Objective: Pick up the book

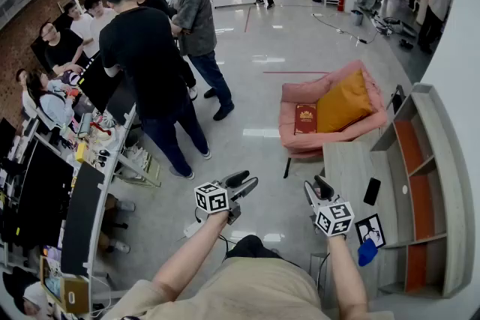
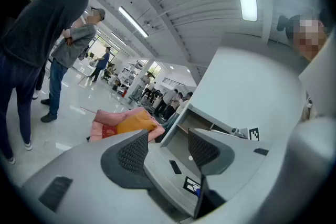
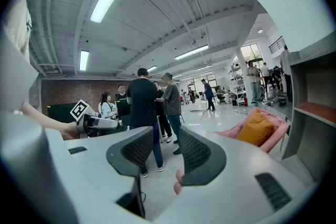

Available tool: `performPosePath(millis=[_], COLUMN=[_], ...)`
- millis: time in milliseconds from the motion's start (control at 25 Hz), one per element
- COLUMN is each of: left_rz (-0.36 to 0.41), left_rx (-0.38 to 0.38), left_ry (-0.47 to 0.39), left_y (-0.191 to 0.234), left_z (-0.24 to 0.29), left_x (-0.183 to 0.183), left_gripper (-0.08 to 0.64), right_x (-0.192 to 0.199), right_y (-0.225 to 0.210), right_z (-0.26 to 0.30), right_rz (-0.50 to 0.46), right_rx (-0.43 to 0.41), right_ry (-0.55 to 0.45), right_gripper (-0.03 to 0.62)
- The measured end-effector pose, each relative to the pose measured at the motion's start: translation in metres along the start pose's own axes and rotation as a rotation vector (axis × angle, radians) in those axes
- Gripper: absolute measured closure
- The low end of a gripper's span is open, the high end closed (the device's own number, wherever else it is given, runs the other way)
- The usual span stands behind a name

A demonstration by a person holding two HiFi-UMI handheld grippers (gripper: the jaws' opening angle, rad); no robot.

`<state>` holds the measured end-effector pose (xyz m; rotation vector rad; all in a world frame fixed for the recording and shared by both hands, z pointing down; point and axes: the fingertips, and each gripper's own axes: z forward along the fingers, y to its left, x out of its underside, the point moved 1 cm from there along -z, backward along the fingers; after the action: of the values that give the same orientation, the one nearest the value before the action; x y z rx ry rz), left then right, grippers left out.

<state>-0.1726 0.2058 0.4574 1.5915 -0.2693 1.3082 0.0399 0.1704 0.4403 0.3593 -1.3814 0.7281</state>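
The book (image 1: pixel 305 118), red with a gold mark on its cover, lies flat on the seat of a pink armchair (image 1: pixel 298 145). It is well apart from both grippers, and nothing holds it. A yellow cushion (image 1: pixel 343 103) leans in the chair just beside it, at the book's two o'clock. In the left gripper view the book (image 2: pixel 108 131) shows as a small red patch at ten o'clock of the jaws, far beyond them.

In the head view the left gripper (image 1: pixel 244 181) hangs over the bare floor, with the book between its one and two o'clock. Its own view shows the jaws (image 2: pixel 168 136) standing apart with nothing between the pads — only a grey desk (image 1: pixel 346 165) and floor show through the gap. The right gripper (image 1: pixel 317 187) is level with the left one at its three o'clock, the book almost at its twelve. Its jaws (image 3: pixel 165 134) also stand apart and hold nothing.

The desk starts at the armchair's five o'clock and bears a black phone (image 1: pixel 372 191). A curved shelf unit (image 1: pixel 429 183) stands at the desk's three o'clock. People (image 1: pixel 150 64) stand on the floor at the armchair's nine to ten o'clock.
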Motion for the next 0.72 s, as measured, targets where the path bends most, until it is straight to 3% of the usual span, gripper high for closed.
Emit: performPosePath(millis=[400,560,720], left_rz=[-0.027,-0.027,-0.026], left_rx=[-0.018,-0.017,-0.023], left_ry=[-0.021,-0.029,-0.023], left_y=[0.013,0.012,0.011], left_z=[-0.017,-0.014,-0.017], left_x=[0.002,0.002,0.000], left_gripper=[0.314,0.314,0.314], right_x=[0.003,0.006,0.015], right_y=[0.018,0.018,0.023], right_z=[0.003,0.000,-0.002], right_rz=[0.013,0.137,0.216], right_rx=[-0.020,-0.091,-0.144], right_ry=[0.007,-0.008,0.032], right_gripper=[0.434,0.422,0.357])
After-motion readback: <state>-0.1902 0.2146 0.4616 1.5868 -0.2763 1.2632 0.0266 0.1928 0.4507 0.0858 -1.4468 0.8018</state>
